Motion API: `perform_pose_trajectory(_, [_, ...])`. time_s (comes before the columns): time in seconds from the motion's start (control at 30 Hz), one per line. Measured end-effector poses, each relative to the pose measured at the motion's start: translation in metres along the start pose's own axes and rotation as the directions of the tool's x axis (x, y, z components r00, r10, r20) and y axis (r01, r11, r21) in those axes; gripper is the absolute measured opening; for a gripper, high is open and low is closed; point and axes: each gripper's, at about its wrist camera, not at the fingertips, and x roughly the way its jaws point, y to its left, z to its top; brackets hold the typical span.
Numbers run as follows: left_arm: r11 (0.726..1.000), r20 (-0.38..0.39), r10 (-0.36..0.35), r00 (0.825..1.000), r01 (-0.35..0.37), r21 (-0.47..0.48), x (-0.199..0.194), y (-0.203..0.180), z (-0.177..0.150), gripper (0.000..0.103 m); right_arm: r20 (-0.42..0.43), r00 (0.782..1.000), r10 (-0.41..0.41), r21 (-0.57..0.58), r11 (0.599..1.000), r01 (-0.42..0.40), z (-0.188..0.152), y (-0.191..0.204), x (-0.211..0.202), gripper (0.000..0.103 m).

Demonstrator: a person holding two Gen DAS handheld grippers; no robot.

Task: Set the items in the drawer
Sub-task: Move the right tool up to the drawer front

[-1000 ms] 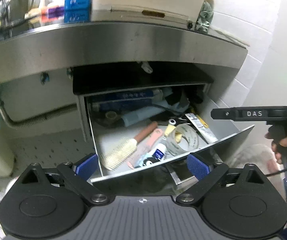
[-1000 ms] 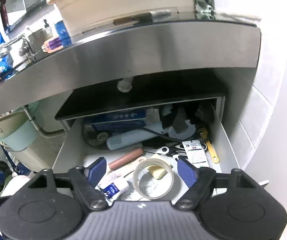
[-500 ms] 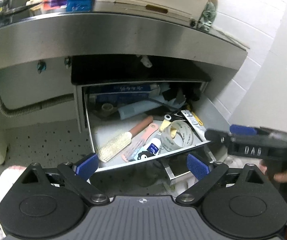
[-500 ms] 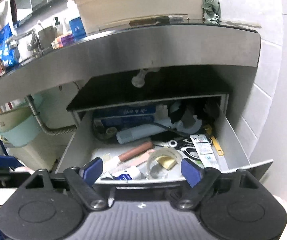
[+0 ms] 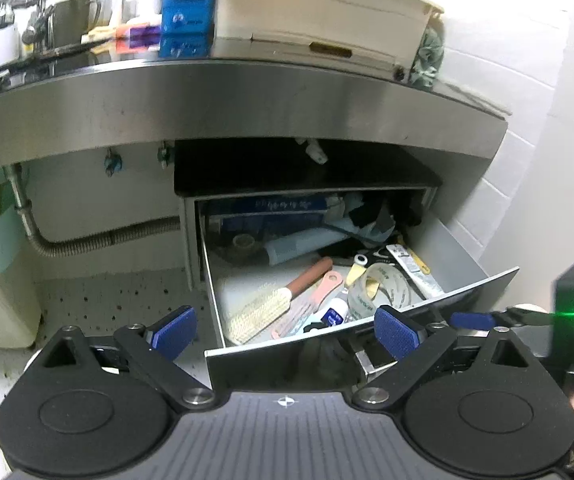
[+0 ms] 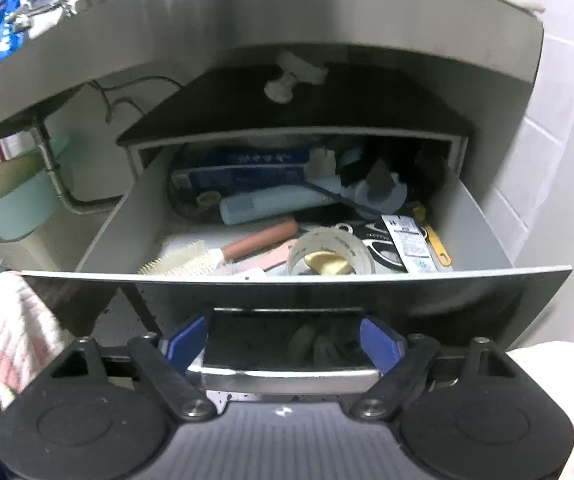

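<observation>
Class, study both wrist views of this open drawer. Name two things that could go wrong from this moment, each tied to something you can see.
1. The right gripper is open astride the drawer handle; closing off-centre, its pads might slip off the smooth metal bar.
2. The drawer is crowded: the tape roll and hairbrush lie near the front, so a quick push could jolt and jam items.

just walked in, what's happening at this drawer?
A person holds a gripper in each hand in front of an open drawer under a steel counter. The drawer already holds a hairbrush, a tape roll, scissors and other clutter. The right gripper is open, its blue pads either side of the drawer's metal handle, gripping nothing. The left gripper is open and empty, off the drawer's left corner.
</observation>
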Motion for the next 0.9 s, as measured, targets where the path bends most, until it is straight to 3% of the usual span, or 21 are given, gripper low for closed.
perform_pose_trajectory(0.1, [1.000, 0.029, 0.001, 1.000, -0.002, 0.008, -0.004, 0.000, 0.000, 0.096, -0.032, 0.999, -0.016, 0.021, 1.000, 0.016, -0.001, -0.001, 0.014, 0.077])
perform_pose_trajectory(0.4, [0.999, 0.052, -0.010, 0.999, 0.007, 0.049, -0.009, -0.006, -0.002, 0.097, -0.103, 0.994, -0.034, 0.008, 0.999, 0.035, -0.004, 0.004, 0.040, 0.079])
perform_pose_trajectory(0.9, [0.998, 0.052, -0.028, 0.998, 0.025, 0.061, -0.012, -0.007, -0.003, 0.097, -0.098, 0.994, -0.054, -0.032, 0.998, 0.051, -0.004, 0.010, 0.042, 0.081])
